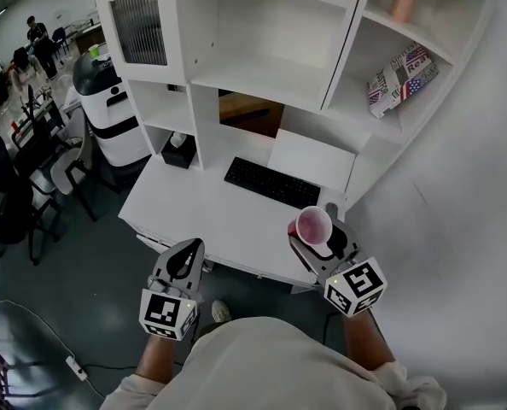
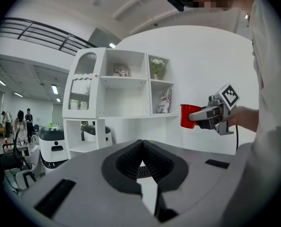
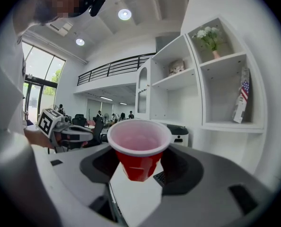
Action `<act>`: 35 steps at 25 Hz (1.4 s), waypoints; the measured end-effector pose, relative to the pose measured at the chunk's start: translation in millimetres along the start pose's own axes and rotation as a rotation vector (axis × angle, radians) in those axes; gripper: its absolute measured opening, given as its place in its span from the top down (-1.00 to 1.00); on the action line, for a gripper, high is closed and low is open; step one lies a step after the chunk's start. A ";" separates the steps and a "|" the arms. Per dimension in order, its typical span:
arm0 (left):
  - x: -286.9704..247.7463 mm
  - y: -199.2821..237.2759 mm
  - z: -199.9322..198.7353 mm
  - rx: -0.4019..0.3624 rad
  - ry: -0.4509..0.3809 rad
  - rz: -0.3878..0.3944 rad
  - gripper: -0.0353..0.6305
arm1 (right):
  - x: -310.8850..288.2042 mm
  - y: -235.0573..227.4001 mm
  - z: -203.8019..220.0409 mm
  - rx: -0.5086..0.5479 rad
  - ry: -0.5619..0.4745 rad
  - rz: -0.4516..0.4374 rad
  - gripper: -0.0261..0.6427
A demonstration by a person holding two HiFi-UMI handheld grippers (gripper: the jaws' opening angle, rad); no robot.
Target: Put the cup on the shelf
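Left gripper (image 1: 185,259): at 7 o'clock in the head view, pointing toward 12; jaws together, nothing between them.
Right gripper (image 1: 319,241): at 5 o'clock, pointing toward 11; jaws clamped on the red cup (image 1: 313,225), low on its sides.
Forearms: left forearm (image 1: 155,359) and right forearm (image 1: 366,338) bare, reaching forward.

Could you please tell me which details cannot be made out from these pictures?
- Top of the shelf unit: cut off by the head view's top edge.
- Underside of the cup: turned away from every view.
- Small print on the magazine: too small in all views.
- Black box on the low shelf: too small and dark in the head view to identify.
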State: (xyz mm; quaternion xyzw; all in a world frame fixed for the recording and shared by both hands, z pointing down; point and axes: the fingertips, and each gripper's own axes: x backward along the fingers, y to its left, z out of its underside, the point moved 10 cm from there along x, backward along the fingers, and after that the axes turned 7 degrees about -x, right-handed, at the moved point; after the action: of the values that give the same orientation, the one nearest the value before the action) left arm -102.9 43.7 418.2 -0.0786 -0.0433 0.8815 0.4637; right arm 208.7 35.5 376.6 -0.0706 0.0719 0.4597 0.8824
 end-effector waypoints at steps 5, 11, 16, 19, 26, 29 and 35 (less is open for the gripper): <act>-18.5 34.8 3.7 0.002 -0.001 0.026 0.89 | -35.5 -7.1 -13.1 0.001 -0.009 0.036 0.10; -33.7 73.9 9.5 0.006 0.008 0.061 0.89 | -71.6 -14.8 -28.7 -0.009 -0.023 0.090 0.10; -40.4 98.3 12.3 0.000 0.003 0.083 0.89 | -93.8 -17.4 -41.4 -0.009 -0.038 0.124 0.10; -43.3 109.0 15.0 0.004 0.004 0.088 0.89 | -104.1 -17.9 -47.6 -0.004 -0.039 0.133 0.10; -54.9 118.4 18.8 0.014 0.005 0.113 0.89 | -124.0 -28.2 -66.0 0.022 -0.041 0.133 0.10; -59.7 119.7 20.1 0.017 0.007 0.112 0.89 | -133.3 -37.0 -73.5 0.029 -0.041 0.123 0.10; -64.6 125.4 17.2 0.024 0.004 0.090 0.89 | -155.7 -59.3 -97.4 0.042 -0.045 0.102 0.10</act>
State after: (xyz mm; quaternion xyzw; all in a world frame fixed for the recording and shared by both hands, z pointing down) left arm -171.6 -80.6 422.7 -0.0764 -0.0283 0.9017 0.4247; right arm 163.1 -141.5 314.5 -0.0380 0.0651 0.5041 0.8603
